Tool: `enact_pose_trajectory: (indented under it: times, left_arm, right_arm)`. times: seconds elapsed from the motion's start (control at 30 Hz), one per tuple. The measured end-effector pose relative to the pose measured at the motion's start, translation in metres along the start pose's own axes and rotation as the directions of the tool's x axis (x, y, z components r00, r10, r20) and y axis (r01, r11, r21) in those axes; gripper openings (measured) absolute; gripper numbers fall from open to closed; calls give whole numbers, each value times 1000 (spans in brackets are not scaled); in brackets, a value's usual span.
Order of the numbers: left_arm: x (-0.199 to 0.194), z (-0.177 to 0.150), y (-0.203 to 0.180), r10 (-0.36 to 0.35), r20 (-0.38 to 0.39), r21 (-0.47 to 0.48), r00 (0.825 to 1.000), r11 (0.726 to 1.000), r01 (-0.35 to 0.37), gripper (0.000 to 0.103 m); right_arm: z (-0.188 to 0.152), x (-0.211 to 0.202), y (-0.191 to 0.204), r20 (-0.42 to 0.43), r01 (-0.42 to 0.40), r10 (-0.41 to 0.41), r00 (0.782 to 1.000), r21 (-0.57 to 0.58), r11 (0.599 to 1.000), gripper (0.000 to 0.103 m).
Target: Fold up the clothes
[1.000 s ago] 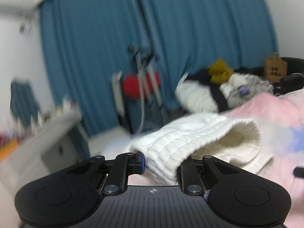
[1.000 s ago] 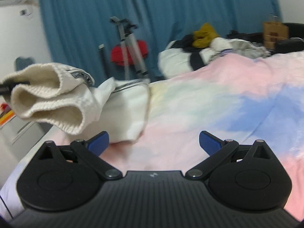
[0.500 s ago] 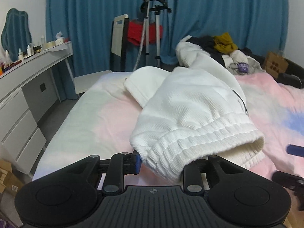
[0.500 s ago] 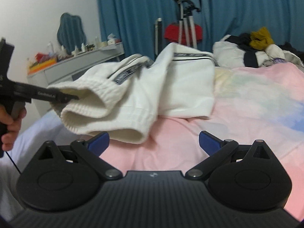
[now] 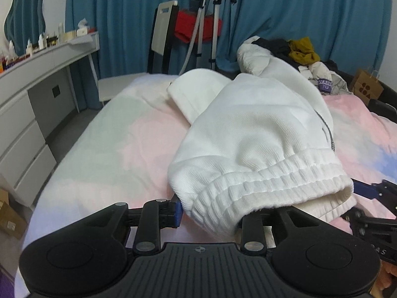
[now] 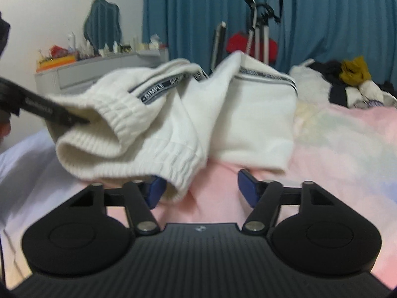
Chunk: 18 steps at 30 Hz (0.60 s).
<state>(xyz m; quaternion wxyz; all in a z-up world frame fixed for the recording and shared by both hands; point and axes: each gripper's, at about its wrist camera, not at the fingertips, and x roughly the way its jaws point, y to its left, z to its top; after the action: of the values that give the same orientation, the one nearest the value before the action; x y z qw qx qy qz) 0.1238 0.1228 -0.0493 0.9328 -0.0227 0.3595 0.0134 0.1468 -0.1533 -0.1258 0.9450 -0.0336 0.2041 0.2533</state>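
The left gripper (image 5: 208,211), at the bottom centre of the left wrist view, is clamped on the ribbed cuff of a white knitted cotton garment with a navy lettered stripe (image 5: 250,149). The garment stretches from there toward the middle of the frame, lying on a bed with a pastel pink, white and blue cover (image 5: 119,154). In the right wrist view the right gripper (image 6: 198,190) has its 2 blue-padded fingers (image 6: 155,190) spread apart; the garment's other ribbed cuff hangs over the left one, not pinched. A grey drawer worktop (image 5: 37,79) stands at upper left, blue curtains (image 5: 297,12) behind.
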Motion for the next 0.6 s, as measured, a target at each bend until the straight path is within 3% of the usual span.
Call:
enact_pose_trajectory:
  times: [0.03, 0.1, 0.3, 0.5, 0.6]
  left_arm:
    - [1, 0, -1, 4, -5, 7, 1000, 1000, -4, 32]
    - [4, 1, -3, 9, -10, 20, 1000, 1000, -9, 32]
    - [9, 2, -6, 21, -22, 39, 1000, 999, -20, 32]
    - [6, 0, -7, 11, -25, 65, 1000, 998, -9, 35]
    - [-2, -3, -8, -13, -24, 85, 1000, 996, 15, 42]
  right_arm:
    - [0, 1, 1, 14, -7, 7, 1000, -3, 1000, 44]
    - [-1, 1, 2, 39, -19, 19, 999, 8, 1000, 40]
    - [1, -6, -1, 61, -37, 34, 998, 39, 999, 38]
    - [7, -9, -6, 40, -51, 48, 998, 94, 994, 24]
    - [11, -15, -11, 53, -58, 52, 997, 133, 989, 21]
